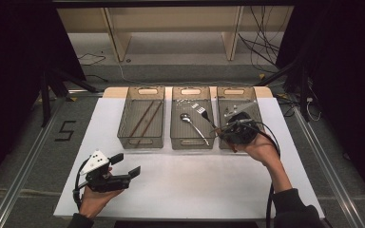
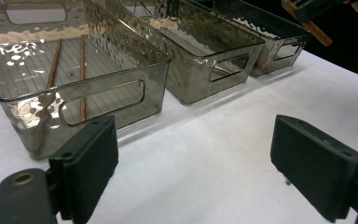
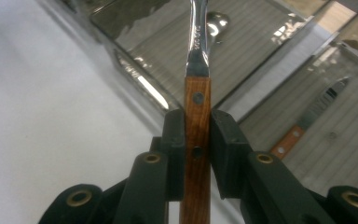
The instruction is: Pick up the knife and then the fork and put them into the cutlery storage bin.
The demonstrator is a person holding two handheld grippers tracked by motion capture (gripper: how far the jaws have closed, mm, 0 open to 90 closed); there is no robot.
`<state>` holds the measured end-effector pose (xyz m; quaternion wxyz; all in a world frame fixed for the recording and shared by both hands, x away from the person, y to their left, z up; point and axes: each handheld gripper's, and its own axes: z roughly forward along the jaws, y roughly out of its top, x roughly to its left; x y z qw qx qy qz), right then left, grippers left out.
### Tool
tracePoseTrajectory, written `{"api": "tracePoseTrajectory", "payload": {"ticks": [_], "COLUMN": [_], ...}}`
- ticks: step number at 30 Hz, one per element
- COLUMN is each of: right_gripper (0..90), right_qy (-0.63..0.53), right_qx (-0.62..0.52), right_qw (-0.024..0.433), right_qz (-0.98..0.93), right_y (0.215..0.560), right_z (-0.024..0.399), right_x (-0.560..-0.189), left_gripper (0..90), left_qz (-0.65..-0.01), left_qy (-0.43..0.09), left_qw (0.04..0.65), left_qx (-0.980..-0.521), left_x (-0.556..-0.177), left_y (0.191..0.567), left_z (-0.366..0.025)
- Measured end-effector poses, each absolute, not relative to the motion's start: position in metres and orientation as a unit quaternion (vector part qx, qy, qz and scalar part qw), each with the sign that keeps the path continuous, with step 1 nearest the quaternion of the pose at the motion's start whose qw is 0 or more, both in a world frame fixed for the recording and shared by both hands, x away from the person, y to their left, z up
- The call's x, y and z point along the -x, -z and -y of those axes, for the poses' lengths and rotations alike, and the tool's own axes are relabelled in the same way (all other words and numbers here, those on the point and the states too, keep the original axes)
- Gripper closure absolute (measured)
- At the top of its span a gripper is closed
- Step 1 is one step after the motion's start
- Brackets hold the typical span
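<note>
Right gripper [image 3: 196,154] clamped on wooden-handled fork [image 3: 197,112], carrying it over middle bin [image 1: 176,137] with the spoon [image 1: 193,126]; next: lower, release; left gripper [image 1: 127,165] wide open, idle

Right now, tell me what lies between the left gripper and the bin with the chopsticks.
Nothing: in the left gripper view, bare white table runs from the left gripper to the chopstick bin.

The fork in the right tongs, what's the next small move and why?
Probably lower the fork into the middle bin and let go. The right tongs clamp its wooden handle, its metal end hangs over that bin, where a spoon lies. The left bin holds chopsticks; a knife lies in the right one.
</note>
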<state>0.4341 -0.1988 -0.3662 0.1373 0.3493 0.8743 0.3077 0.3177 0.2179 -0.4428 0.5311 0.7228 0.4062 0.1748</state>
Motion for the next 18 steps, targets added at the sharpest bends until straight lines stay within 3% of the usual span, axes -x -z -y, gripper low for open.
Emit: {"api": "tracePoseTrajectory", "payload": {"ticks": [18], "right_gripper": [77.1], "right_qy": [-0.308], "right_qx": [-0.46], "right_qw": [0.153], "right_qz": [-0.819], "right_y": [0.363], "right_z": [0.234], "right_x": [-0.471], "left_gripper": [14.6], "left_qz": [-0.406], "left_qy": [-0.175], "left_qw": [0.531], "left_qx": [-0.723], "left_x": [-0.318], "left_y": [0.443], "left_z": [-0.218]}}
